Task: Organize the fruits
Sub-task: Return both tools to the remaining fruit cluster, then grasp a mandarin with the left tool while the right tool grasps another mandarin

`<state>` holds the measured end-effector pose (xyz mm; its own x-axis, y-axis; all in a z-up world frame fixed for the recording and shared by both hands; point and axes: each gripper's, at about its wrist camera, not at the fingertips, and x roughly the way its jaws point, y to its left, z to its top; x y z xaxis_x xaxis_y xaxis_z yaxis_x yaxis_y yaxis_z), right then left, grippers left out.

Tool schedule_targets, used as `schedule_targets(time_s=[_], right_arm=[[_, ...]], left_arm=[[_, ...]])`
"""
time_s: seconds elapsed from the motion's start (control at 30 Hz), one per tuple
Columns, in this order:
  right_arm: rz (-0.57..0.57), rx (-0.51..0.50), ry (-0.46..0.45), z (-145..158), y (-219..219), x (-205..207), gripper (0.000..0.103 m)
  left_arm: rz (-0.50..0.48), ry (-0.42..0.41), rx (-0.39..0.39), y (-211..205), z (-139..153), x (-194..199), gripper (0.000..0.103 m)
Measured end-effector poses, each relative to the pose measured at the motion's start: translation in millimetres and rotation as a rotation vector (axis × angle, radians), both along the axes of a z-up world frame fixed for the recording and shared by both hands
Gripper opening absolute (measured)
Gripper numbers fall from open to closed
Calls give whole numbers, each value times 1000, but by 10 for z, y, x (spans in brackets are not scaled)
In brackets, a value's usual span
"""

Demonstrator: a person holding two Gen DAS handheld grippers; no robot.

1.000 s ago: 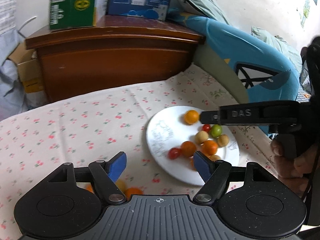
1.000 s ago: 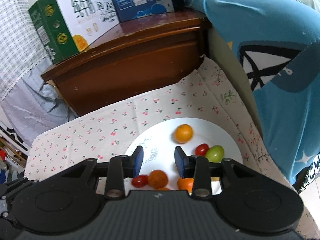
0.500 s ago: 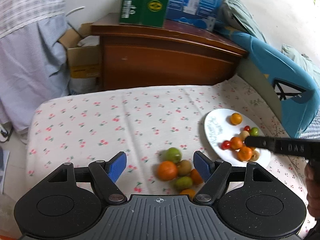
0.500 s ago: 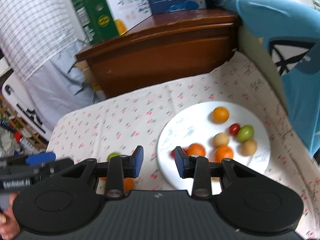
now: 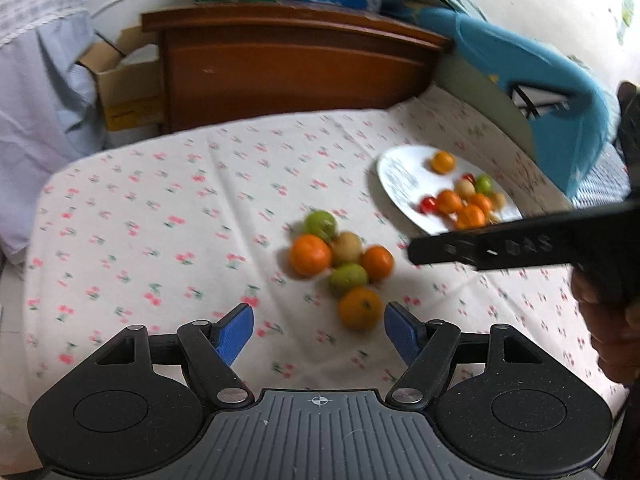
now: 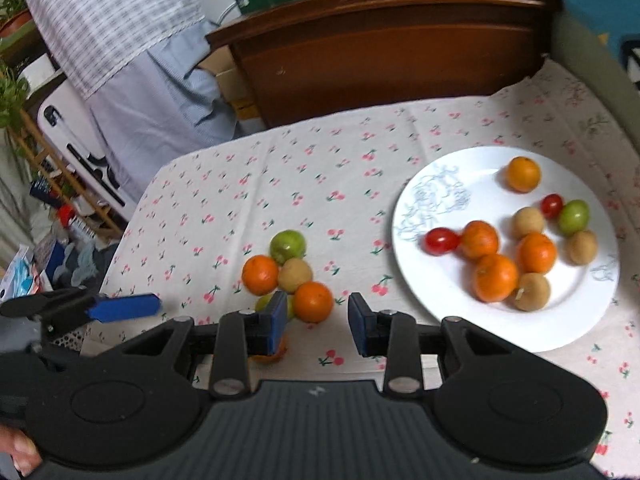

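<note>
Several loose fruits (image 5: 346, 248) lie in a cluster on the cherry-print cloth: oranges, green ones and a tan one. The nearest orange (image 5: 360, 307) sits just ahead of my left gripper (image 5: 320, 334), whose jaws are closing with nothing pressed between the blue pads. The white plate (image 5: 400, 172) at the right holds several more fruits. In the right wrist view the cluster (image 6: 295, 275) lies in front of my right gripper (image 6: 318, 320), which stands narrowly open and holds nothing. Its left finger covers part of a green fruit (image 6: 262, 302). The plate (image 6: 436, 280) is to its right.
A brown wooden cabinet (image 5: 288, 76) with green and blue boxes on top stands behind the table. A blue cushion (image 5: 532, 80) borders the right side. A cardboard box (image 5: 120, 92) and a hanging cloth (image 6: 132, 40) are beyond the left edge.
Both grippers have swung left, away from the plate. The loose cluster on the cloth now lies in front of both, and the plate has slid to the right in both views.
</note>
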<state>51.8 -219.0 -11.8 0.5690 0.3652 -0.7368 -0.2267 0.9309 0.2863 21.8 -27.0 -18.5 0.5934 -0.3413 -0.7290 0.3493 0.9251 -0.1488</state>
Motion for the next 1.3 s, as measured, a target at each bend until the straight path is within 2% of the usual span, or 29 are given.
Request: schedule_targets(time_s=[0.2, 0.37, 0.43, 0.87, 1.17, 1.3], right_arm=[[21, -15, 18, -116, 65, 76, 34], [18, -22, 31, -187, 83, 142, 33], [18, -24, 36, -213, 88, 163, 33], [29, -9, 49, -276, 121, 250, 28], [54, -32, 33, -213, 156, 207, 27], [53, -18, 9, -126, 145, 173, 27]], left_arm=[[-36, 4, 1, -148, -135, 14, 70], [-52, -1, -7, -202, -192, 32, 63], [-56, -4, -11, -228, -212, 43, 56], [-81, -7, 6, -359, -322, 101, 28], [-72, -22, 0, -308, -285, 45, 27], [-57, -16, -26, -245, -224, 36, 27]])
